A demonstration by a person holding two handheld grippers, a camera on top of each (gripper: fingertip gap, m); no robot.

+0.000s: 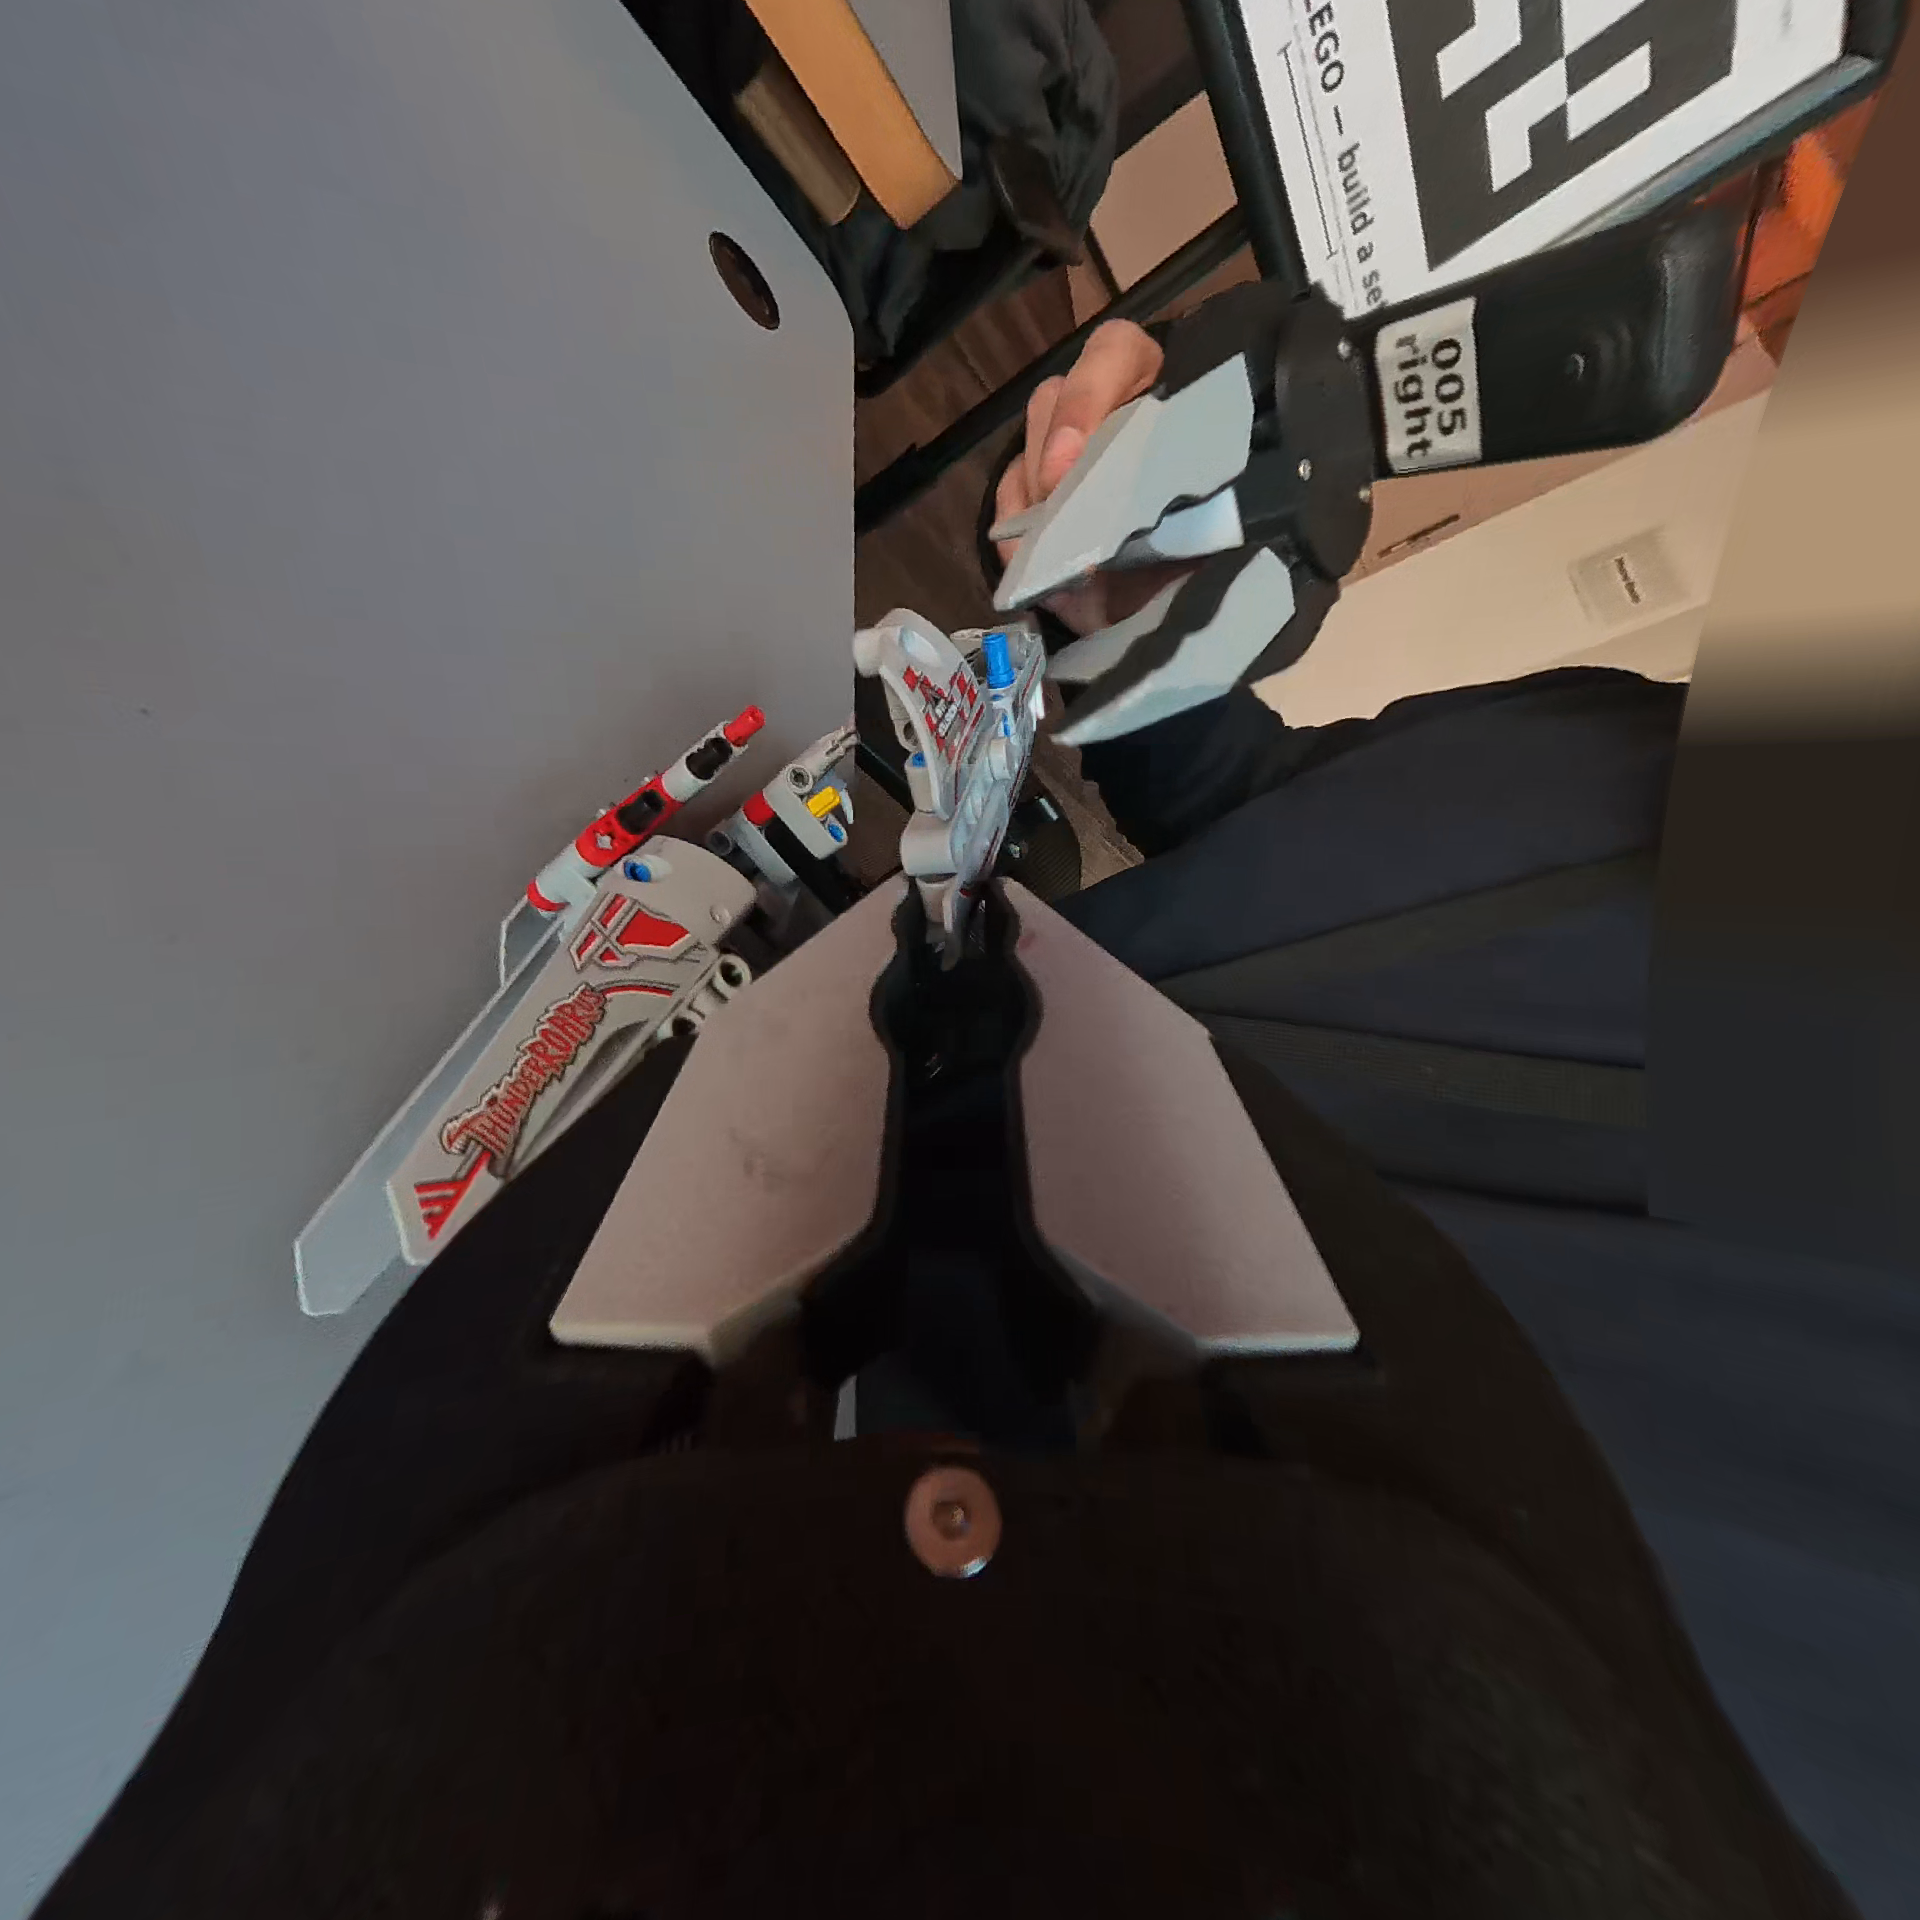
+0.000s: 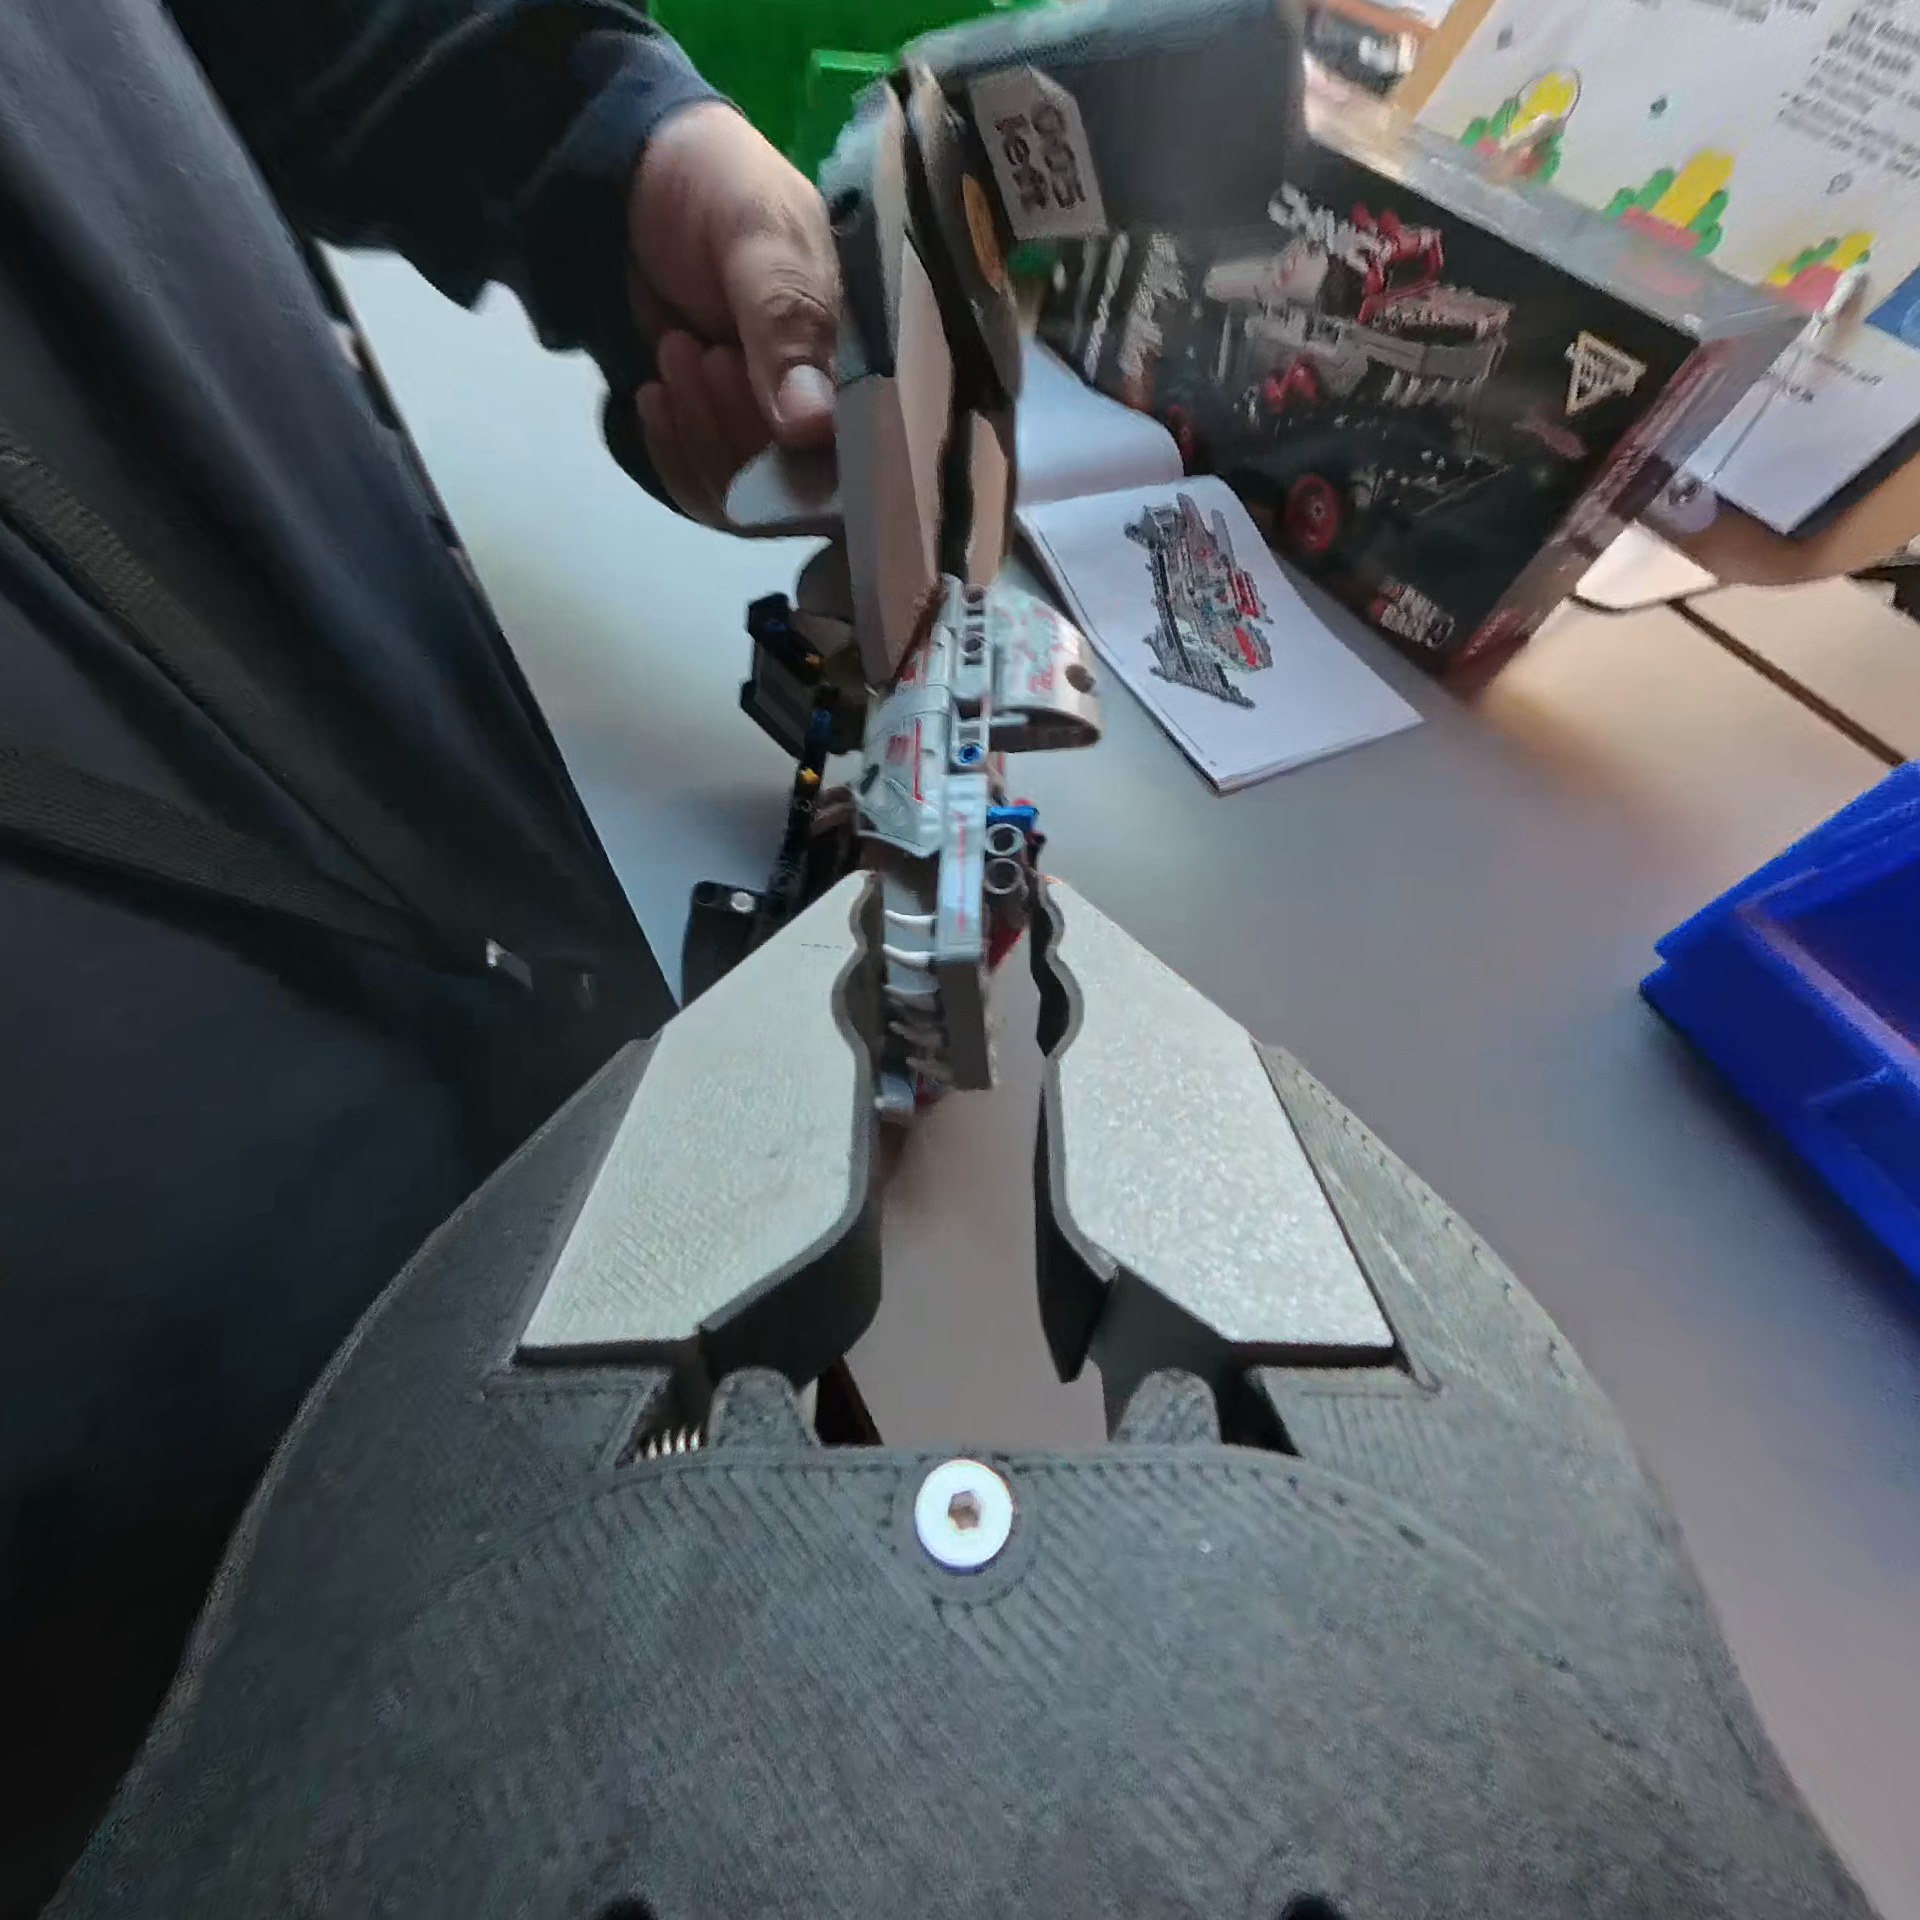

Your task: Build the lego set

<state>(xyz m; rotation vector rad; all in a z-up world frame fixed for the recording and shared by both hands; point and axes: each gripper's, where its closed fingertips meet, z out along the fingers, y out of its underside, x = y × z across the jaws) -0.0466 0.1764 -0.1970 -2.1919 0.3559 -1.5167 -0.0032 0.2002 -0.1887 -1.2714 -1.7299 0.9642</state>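
My left gripper [image 1: 956, 902] is shut on the lower end of a grey lego panel assembly [image 1: 961, 748] with red stickers and a blue pin, holding it in the air off the table edge. My right gripper [image 2: 956, 906] is open, and the panel's other end [image 2: 956, 862] lies between its fingers, against the left finger [image 2: 769, 1091] with a gap to the right one. The right gripper also shows in the left wrist view [image 1: 1031, 665]. A larger grey and red lego assembly [image 1: 582, 997] lies on the grey table [image 1: 312, 520] near its edge.
A black lego frame [image 2: 779, 675] sits on the table under the left gripper [image 2: 920, 634]. An open instruction booklet [image 2: 1216, 634], the dark lego box [image 2: 1403, 416] and a blue bin [image 2: 1808, 997] lie beyond. A person's dark clothing fills the left side. The grippers' ends are close to 6 cm from one another.
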